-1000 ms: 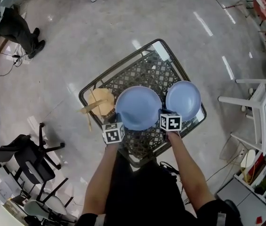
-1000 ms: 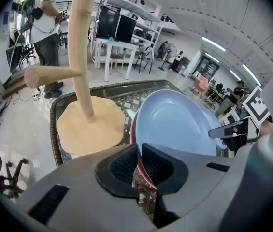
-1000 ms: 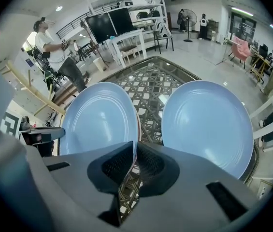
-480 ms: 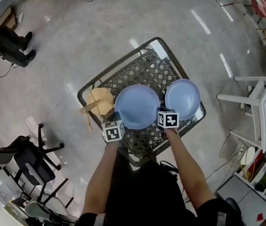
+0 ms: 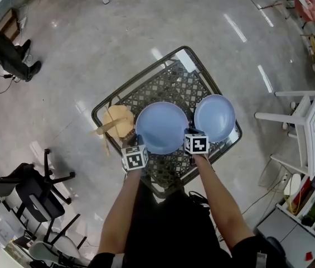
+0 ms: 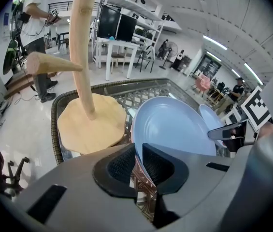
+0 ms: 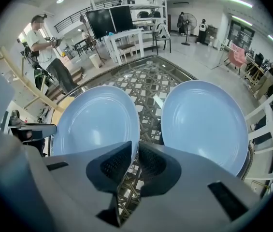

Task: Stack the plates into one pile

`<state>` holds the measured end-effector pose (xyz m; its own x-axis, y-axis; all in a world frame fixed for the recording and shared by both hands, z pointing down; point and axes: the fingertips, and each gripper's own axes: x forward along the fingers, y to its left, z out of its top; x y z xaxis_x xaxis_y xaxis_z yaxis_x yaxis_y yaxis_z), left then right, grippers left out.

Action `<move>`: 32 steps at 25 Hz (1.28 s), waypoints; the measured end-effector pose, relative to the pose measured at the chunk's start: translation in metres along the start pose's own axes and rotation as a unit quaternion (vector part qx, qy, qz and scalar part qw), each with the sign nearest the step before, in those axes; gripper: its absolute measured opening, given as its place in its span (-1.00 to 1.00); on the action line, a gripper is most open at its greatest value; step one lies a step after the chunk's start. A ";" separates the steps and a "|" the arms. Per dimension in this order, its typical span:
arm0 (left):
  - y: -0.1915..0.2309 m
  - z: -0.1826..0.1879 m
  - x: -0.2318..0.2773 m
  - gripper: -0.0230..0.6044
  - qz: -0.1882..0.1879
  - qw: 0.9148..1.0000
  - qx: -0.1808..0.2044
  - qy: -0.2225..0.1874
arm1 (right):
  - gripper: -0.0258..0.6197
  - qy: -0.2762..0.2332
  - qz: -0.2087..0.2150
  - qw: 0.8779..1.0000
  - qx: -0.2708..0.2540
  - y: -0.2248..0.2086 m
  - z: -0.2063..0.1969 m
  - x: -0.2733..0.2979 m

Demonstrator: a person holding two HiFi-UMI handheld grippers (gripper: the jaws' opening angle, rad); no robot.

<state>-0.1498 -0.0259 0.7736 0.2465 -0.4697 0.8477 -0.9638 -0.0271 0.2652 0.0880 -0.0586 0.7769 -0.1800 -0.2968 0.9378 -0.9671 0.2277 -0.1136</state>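
**Left gripper** (image 6: pixel 138 151): jaws narrow, clamped on the near-left rim of the left blue plate (image 5: pixel 161 126). The rim runs between the two ribbed pads, and the plate tilts up and away from them.

**Right gripper** (image 7: pixel 135 151): jaws equally narrow. The near-right edge of the same plate runs into the top of the slit between the pads. Below it, the table's lattice shows through the gap. Both grippers thus sit on opposite sides of one plate, with their marker cubes at its near edge in the head view.

**Right blue plate** (image 5: pixel 215 117): lies flat at the table's right corner, just beside the left blue plate. A strip of lattice shows between their rims. Neither gripper touches it.

**Lattice-topped table** (image 5: pixel 174 85): a woven border surrounds a patterned top. Both plates occupy its near half, and the far half is bare lattice.

**Wooden stand** (image 5: pixel 118 120): a round base with an upright post and side pegs. It stands at the table's left corner, just left of the held plate. In the left gripper view the post rises close beside the plate's rim.

**Surroundings:** an office chair (image 5: pixel 34 188) is on the floor at lower left. A standing person (image 5: pixel 12 49) is at upper left. White furniture (image 5: pixel 308 121) is at right. All three are well apart from the table.
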 end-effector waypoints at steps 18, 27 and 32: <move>-0.008 0.001 -0.049 -0.82 -0.032 0.998 0.033 -0.030 | -0.87 -0.086 -0.020 0.996 0.032 0.017 0.003 -0.051; -0.060 0.024 -0.093 -0.88 -0.131 0.982 0.115 -0.067 | -0.89 -0.163 -0.025 0.984 0.066 0.028 -0.009 -0.120; -0.086 0.036 -0.108 -0.88 -0.165 0.971 0.152 -0.082 | -0.89 -0.198 -0.038 0.973 0.113 0.020 -0.025 -0.151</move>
<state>-0.0973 -0.0048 0.6426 0.5522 -0.5245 0.6481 -0.8264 -0.4474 0.3420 0.1007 0.0142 0.6415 -0.1182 -0.6493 0.7513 -0.9872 -0.0050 -0.1596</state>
